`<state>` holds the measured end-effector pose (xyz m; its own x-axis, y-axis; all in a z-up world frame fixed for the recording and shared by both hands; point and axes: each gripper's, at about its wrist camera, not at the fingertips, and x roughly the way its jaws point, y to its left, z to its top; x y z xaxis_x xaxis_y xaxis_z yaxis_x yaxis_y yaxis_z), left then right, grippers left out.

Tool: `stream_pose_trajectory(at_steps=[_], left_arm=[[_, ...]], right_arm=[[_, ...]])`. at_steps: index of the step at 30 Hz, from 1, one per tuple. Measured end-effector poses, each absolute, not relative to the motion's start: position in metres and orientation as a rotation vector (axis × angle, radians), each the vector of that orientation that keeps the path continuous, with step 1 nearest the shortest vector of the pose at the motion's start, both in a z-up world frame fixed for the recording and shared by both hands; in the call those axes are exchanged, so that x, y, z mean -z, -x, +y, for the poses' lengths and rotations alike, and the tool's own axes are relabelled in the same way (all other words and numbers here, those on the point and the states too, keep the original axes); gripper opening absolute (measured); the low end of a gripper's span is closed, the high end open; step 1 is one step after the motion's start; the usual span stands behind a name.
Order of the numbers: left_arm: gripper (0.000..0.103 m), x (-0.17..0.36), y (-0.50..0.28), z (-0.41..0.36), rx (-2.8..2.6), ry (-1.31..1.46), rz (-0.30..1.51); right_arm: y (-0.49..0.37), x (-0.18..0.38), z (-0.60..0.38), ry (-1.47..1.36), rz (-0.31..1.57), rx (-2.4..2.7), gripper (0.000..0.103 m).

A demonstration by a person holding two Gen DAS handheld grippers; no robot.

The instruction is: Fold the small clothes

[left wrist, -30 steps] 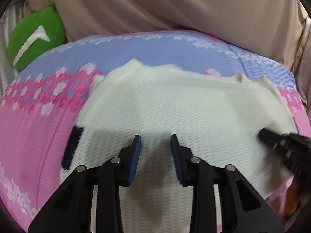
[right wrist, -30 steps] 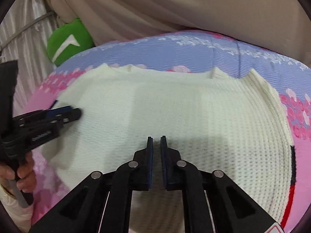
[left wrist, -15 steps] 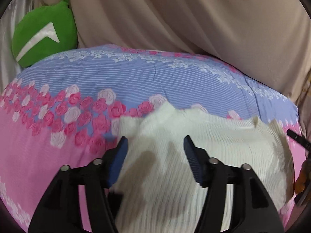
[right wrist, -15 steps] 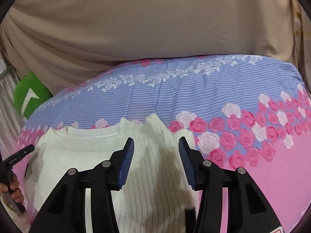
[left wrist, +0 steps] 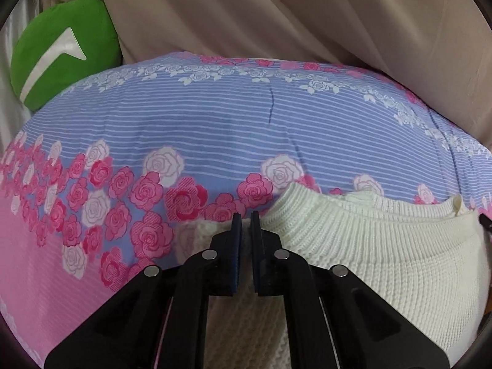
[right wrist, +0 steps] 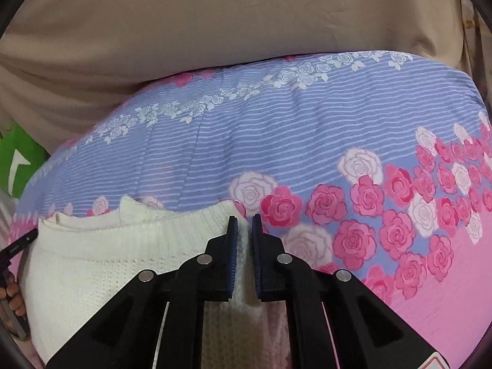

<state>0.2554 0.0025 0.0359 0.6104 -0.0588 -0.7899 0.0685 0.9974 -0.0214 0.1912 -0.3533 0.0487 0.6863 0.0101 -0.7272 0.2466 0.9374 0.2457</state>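
Cream knitted sweater (left wrist: 384,255) lies on a bed covered by a rose-print bedsheet (left wrist: 215,129) with blue striped and pink bands; in the left wrist view it fills the lower right of the frame, in the right wrist view (right wrist: 101,255) the lower left. Its ribbed edge curves along the top of the garment, just below the row of printed roses.

Left hand-held gripper (left wrist: 245,220) sits at the bottom centre of its view, its jaws having just closed; the blue pads are clamped on a fold of the cream knit at the garment's left corner, the fabric showing in the narrow slot between them. Right hand-held gripper (right wrist: 245,223) has likewise just closed, its pads pinching the knit at the garment's right corner. At the far left edge of the right wrist view the tip of the other tool shows, with fingers (right wrist: 12,292) of the person's hand wrapped around its handle.

Beige curtain (right wrist: 215,24) hangs behind the bed, and a green cushion (left wrist: 61,46) with a white mark sits at the upper left of the left wrist view
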Motion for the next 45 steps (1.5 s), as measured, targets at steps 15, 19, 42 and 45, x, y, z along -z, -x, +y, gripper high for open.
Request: stream_pose_trajectory(at_steps=[15, 19, 42, 45], left_arm=[[0.024, -0.088, -0.108, -0.059, 0.103, -0.23, 0.713], [0.024, -0.07, -0.097, -0.071, 0.109, -0.231, 0.761], [0.059, -0.065, -0.109, 0.028, 0.013, 0.035, 0.787], [0.073, -0.054, -0.145, 0.029, 0.025, 0.063, 0.836]], right_arm=[[-0.069, -0.068, -0.159, -0.111, 0.749, -0.311, 0.02], [-0.06, -0.041, -0.132, -0.067, 0.792, -0.327, 0.017], [-0.042, -0.054, -0.32, -0.335, 0.655, 0.071, 0.05], [-0.084, -0.041, -0.326, -0.374, 0.71, 0.071, 0.05]])
